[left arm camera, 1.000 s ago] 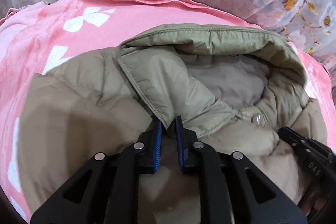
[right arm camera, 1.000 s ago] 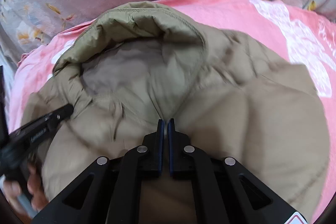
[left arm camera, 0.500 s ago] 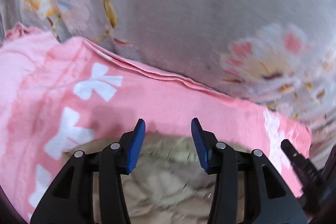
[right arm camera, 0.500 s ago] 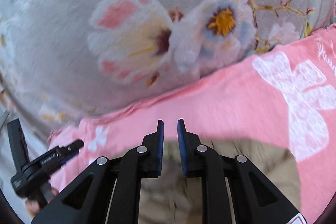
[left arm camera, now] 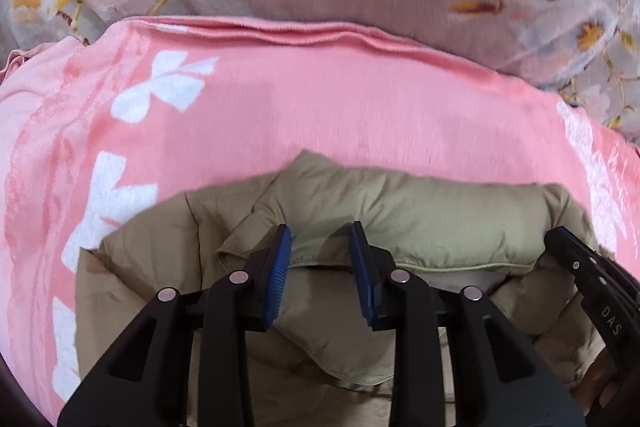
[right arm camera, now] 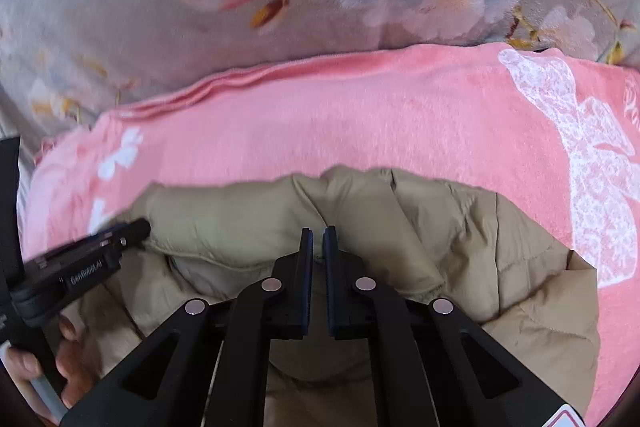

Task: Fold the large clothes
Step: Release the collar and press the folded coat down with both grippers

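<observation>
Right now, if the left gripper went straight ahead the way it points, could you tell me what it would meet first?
Probably the khaki jacket's folded hood edge, lying just beyond the open left gripper; past it lies the pink blanket. Depth is unclear.

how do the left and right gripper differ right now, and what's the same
The left gripper has its jaws spread wide, with the jacket hood's edge showing in the gap. The right gripper has its jaws nearly together, only a narrow slit between them; whether fabric is pinched there cannot be told. Both have black frames and blue pads, and both point at the same khaki puffer jacket on the pink blanket.
</observation>
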Motion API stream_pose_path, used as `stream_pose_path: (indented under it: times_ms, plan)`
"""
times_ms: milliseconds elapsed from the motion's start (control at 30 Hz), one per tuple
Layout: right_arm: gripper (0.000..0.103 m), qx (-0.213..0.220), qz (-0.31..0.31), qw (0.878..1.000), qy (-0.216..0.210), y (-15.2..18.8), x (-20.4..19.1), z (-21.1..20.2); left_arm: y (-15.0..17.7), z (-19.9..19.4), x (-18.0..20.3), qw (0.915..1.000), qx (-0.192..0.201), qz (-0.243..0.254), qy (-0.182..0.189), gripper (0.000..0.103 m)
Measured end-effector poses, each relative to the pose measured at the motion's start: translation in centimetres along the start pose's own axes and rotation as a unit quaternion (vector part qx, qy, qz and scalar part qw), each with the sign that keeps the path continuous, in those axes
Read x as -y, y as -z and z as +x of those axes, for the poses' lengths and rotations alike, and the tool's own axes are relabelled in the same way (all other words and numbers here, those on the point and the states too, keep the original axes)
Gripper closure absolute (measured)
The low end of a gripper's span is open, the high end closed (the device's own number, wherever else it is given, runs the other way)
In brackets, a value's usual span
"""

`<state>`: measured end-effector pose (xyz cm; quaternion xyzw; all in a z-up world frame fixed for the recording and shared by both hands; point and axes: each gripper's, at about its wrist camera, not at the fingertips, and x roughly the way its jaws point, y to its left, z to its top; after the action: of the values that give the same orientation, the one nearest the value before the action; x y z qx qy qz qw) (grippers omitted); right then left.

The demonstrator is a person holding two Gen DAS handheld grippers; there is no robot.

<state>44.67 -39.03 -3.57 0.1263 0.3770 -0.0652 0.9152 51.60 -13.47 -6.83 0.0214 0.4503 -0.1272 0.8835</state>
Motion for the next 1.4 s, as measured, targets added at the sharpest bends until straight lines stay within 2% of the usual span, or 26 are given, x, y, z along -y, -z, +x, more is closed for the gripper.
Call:
stream_pose_path:
  times_ms: [200,467,733,1400]
  plan:
    - [0.103,-0.030,-0.058,0.997,0.043,1.6,-0.6,1.4,0.4,0.6,-0.1,0.9999,-0.007,0.002,0.008,0.074]
    - [0.103,-0.026,-0.020,0.999,0.019,2.5,1.3,2.9,1.3,1.7,-0.1,0.9999,0.008,0.007,0.005,0.074]
    - [0.103,-0.006,-0.019,0.999,0.032,2.9,0.9,3.1,2.1,2.0,0.8,0.9987,0.038,0.022,-0.027,0.074]
    - [0.103,-0.002,-0.010,1.000,0.021,2.9,1.6,3.2,2.4,2.4,1.5,0.9968,0.046,0.039,-0.053,0.074]
